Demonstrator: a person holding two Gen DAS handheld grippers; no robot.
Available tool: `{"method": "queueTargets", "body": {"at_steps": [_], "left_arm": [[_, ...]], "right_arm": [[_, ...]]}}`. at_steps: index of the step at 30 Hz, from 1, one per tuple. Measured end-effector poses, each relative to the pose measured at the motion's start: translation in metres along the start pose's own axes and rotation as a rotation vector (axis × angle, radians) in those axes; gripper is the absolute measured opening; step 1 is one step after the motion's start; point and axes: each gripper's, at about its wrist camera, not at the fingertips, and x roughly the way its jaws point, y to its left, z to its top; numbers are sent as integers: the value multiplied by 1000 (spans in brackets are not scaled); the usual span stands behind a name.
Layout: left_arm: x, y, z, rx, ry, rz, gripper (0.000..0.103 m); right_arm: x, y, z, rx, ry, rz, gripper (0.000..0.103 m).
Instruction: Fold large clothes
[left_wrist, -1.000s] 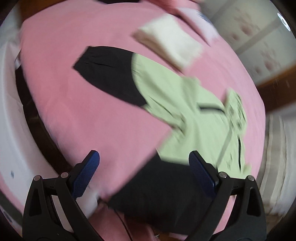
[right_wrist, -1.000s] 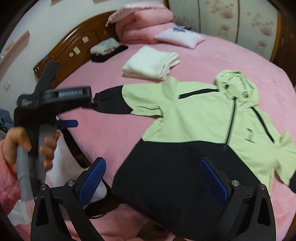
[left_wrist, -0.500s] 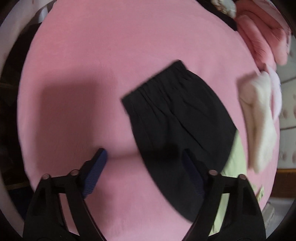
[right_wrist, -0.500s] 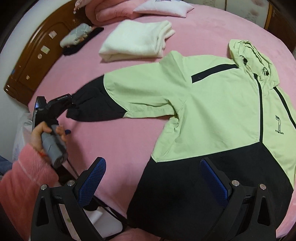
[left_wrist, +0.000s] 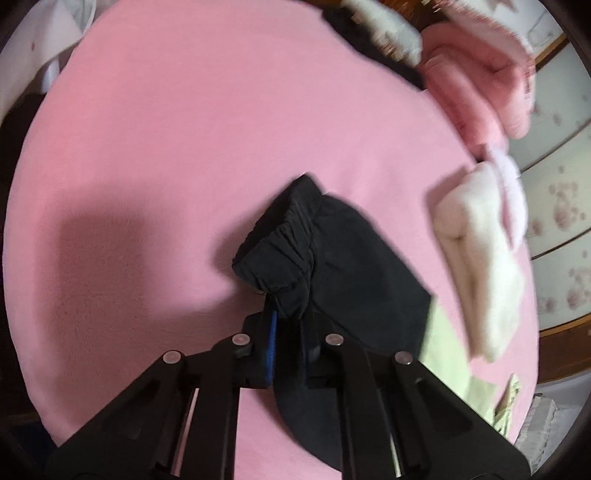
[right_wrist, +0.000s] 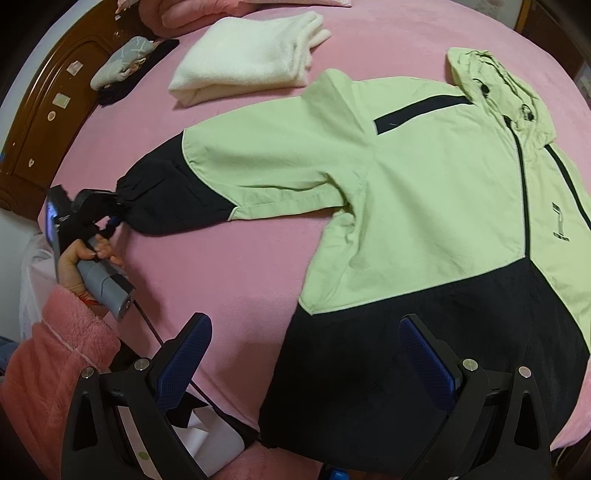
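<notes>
Flat on the pink bed (right_wrist: 236, 280) lies a hooded jacket (right_wrist: 424, 206), pale green over black, hem at the near edge, one sleeve stretched toward the headboard (right_wrist: 40, 122) side. Left gripper (left_wrist: 286, 325) is closing, jaws pinched on the black sleeve cuff (left_wrist: 280, 251); right gripper (right_wrist: 303, 365) gapes wide above the hem, holding nothing. Folded white towel (right_wrist: 251, 59) sits just beyond the sleeve, apart

A bed covered in a pink blanket (right_wrist: 229, 266) is backed by a dark wooden headboard (right_wrist: 48, 110), and pale flower-patterned panels (left_wrist: 557, 206) are seen beyond it.
</notes>
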Motion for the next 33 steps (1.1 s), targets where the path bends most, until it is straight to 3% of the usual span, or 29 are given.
{"method": "queueTargets", "body": {"at_steps": [3,6,9,12,17,18,22,25,29,31,33], "left_arm": [[-26,-19,-7,63,-61,-65,6],[-66,-50,-22,127,-124,-193,5],[-105,-90,-43,240,-170,-310,5],[-143,-130,-68,326,-187,-433,4],[-201,-210,-140,534,-236,-523,4],[-208,-226,-167,595,-236,-540,4],[-211,-294,-249,693,-177,-567,4],[-200,-327,-329,735,-107,-571,5],[-163,-353,-434,831,-36,-486,5],[-131,-358,-477,881,49,-426,6],[-92,-365,-507,903,214,-360,7]], "right_arm": [[-5,-10,-4,40,-17,10,102],[-5,-27,-11,84,-21,23,102],[-5,-47,-21,124,-34,-16,102],[-14,-79,-37,186,-64,-12,102],[-34,-144,-49,276,-142,-13,102],[-38,-159,-47,283,-167,-17,102],[-68,-232,-44,283,-284,-50,102],[-83,-293,-41,306,-351,-77,102],[-85,-373,-44,316,-350,-94,102],[-73,-405,-39,309,-338,-80,102],[-66,-434,-37,304,-324,-54,102]]}}
